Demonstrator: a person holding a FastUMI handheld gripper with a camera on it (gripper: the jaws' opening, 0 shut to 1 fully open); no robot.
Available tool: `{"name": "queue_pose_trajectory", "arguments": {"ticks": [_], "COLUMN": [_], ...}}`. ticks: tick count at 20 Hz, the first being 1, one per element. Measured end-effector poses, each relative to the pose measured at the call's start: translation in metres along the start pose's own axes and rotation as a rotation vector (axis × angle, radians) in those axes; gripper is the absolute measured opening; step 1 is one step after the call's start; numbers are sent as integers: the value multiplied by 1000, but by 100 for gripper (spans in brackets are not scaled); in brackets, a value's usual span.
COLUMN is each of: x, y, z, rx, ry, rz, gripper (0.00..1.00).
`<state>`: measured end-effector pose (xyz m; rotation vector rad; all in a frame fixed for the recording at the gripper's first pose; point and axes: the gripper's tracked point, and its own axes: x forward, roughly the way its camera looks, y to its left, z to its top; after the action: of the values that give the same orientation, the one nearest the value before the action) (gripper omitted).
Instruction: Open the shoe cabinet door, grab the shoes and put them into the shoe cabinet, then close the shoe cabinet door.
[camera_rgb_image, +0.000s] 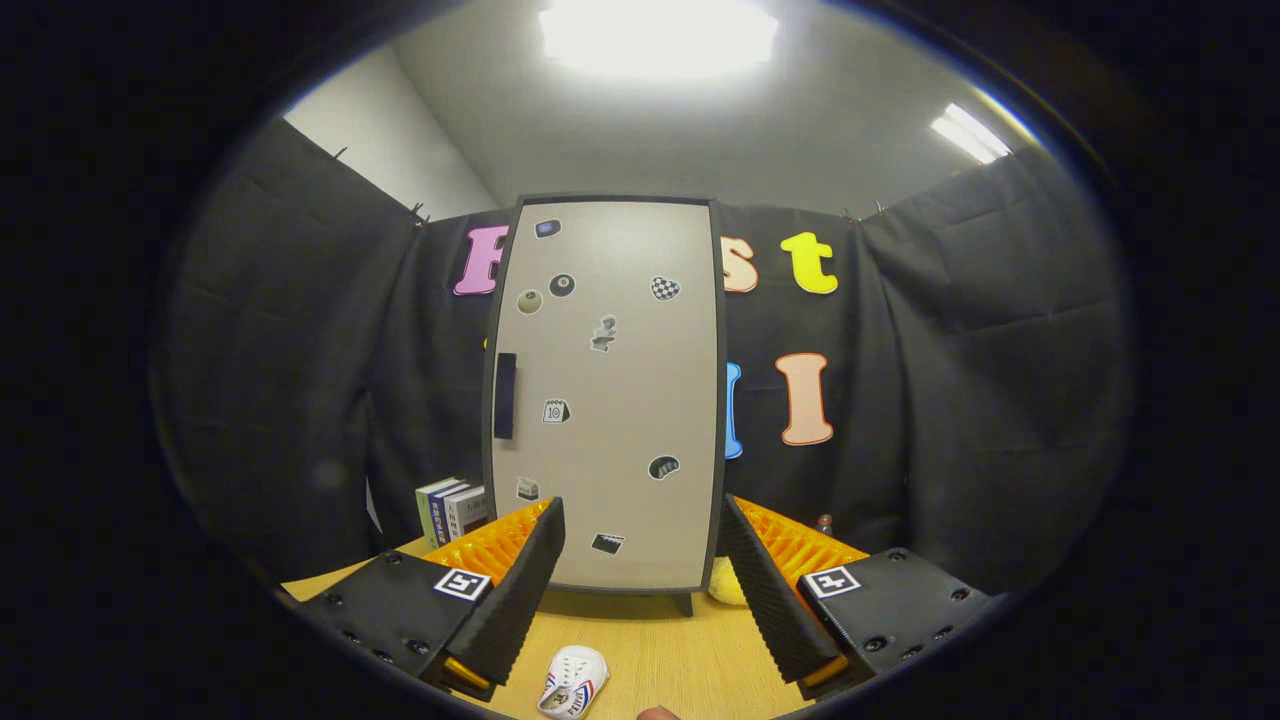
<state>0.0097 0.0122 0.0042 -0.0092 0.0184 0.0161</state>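
Note:
The shoe cabinet (610, 400) stands upright on the wooden table (680, 660), beyond my fingers. Its beige door is shut, dotted with small stickers, and carries a dark vertical handle (505, 395) on its left side. A small white shoe (573, 682) with red and blue stripes lies on the table between my fingers, close to me. My gripper (640, 560) is open, held above the table with nothing between its fingers, facing the door.
Several books (452, 510) stand left of the cabinet at the table's back. A yellow object (727, 583) pokes out by the cabinet's lower right corner. A fingertip (658, 713) shows at the table's near edge. Black cloth walls surround the table.

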Motion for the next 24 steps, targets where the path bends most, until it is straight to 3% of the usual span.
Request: {"name": "queue_pose_trajectory", "arguments": {"ticks": [8,24], "x": [39,200], "y": [24,141], "z": [12,61], "rx": [17,60], "ry": [21,14], "rz": [32,179], "gripper": [98,98]}}
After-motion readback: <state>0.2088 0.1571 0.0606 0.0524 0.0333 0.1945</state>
